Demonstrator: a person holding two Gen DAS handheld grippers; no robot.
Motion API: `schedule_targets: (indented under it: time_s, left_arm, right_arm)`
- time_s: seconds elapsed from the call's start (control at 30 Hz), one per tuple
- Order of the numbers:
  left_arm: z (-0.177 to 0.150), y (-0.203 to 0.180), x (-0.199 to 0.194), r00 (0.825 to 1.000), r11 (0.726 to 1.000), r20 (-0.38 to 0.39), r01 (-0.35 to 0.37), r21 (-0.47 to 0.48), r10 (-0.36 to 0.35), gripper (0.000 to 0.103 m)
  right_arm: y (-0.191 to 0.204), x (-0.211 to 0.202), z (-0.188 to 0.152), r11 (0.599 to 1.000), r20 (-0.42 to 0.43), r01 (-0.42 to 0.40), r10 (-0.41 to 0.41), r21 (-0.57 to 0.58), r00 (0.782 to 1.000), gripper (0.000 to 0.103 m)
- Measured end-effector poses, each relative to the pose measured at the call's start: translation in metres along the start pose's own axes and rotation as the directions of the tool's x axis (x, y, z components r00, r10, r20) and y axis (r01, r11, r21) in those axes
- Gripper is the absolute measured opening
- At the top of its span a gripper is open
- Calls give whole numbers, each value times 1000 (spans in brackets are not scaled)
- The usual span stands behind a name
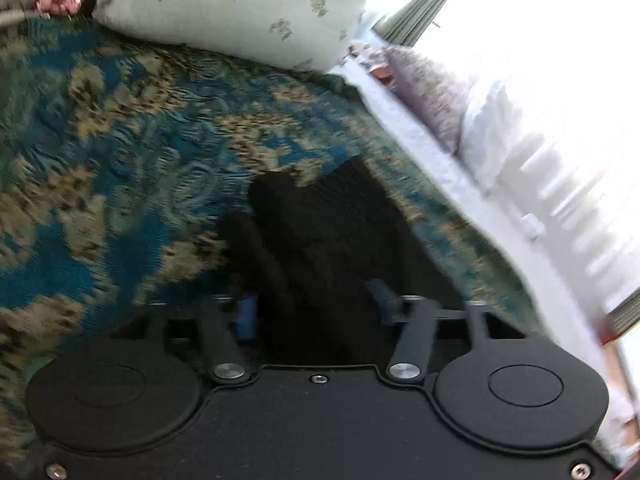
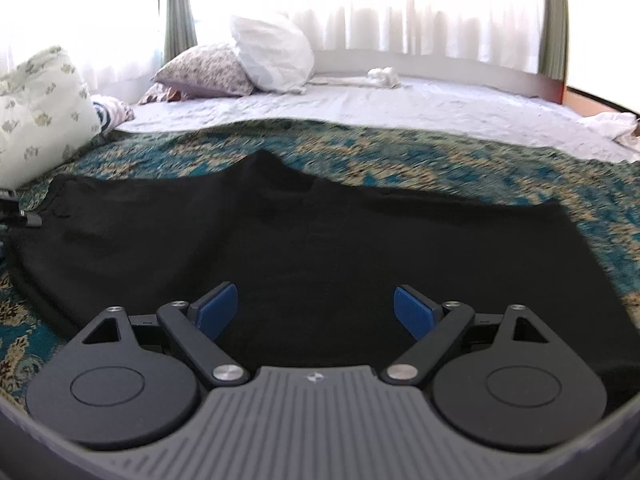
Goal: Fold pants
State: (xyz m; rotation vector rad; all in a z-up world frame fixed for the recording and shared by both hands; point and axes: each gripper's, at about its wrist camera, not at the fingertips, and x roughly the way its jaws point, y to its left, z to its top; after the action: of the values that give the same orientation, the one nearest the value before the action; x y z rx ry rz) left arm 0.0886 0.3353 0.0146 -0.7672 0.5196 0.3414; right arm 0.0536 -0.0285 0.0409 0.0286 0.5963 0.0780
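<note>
Right wrist view: pants [image 2: 320, 240] stretch sideways just ahead of the spread right gripper [image 2: 316, 312], nearer than the left gripper [image 1: 312, 304], whose grip can't be told.

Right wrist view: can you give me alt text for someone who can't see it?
The right gripper, blue-padded jaws wide open, hovers over black fabric pants spread flat on a teal-and-tan patterned bedspread. Behind lie a white sheet, pillows and bright curtained windows.
</note>
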Motion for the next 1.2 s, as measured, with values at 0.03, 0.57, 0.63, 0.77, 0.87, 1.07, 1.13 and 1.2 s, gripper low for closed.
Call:
schedule_targets:
  time_s: [0.03, 0.57, 0.63, 0.77, 0.87, 1.07, 1.13, 1.2]
  left_arm:
    - [-1, -2, 1, 1000, 1000, 1, 11, 0, -11, 73]
    - [-29, -98, -42, 991, 918, 127, -19, 397, -35, 8]
    - [-40, -129, -59, 985, 886, 121, 51, 462, -119, 8]
    - [-87, -208, -93, 958, 740, 47, 186, 646, -282, 8]
    - [-145, -262, -109, 934, 558, -105, 291, 777, -341, 8]
    - [-266, -306, -80, 850, 377, -475, 527, 762, -229, 19]
    - [-289, -305, -66, 833, 375, -537, 543, 752, -129, 25]
    - [-295, -298, -69, 844, 345, -514, 533, 773, -152, 40]
  right_arm:
    - [-5, -3, 0, 1000, 9, 10, -10, 0, 1000, 93]
    - [-55, -22, -2, 997, 39, 74, -75, 38, 996, 93]
    - [-67, -30, 1, 995, 57, 80, -83, 59, 995, 93]
    - [-99, -50, 8, 988, 94, 100, -111, 121, 989, 93]
    - [-126, -69, 7, 979, 114, 129, -148, 154, 983, 93]
    - [-172, -92, -13, 963, 90, 193, -213, 188, 973, 93]
    - [-184, -94, -21, 958, 63, 204, -221, 202, 973, 93]
    - [-192, -93, -30, 955, 39, 192, -205, 225, 978, 93]
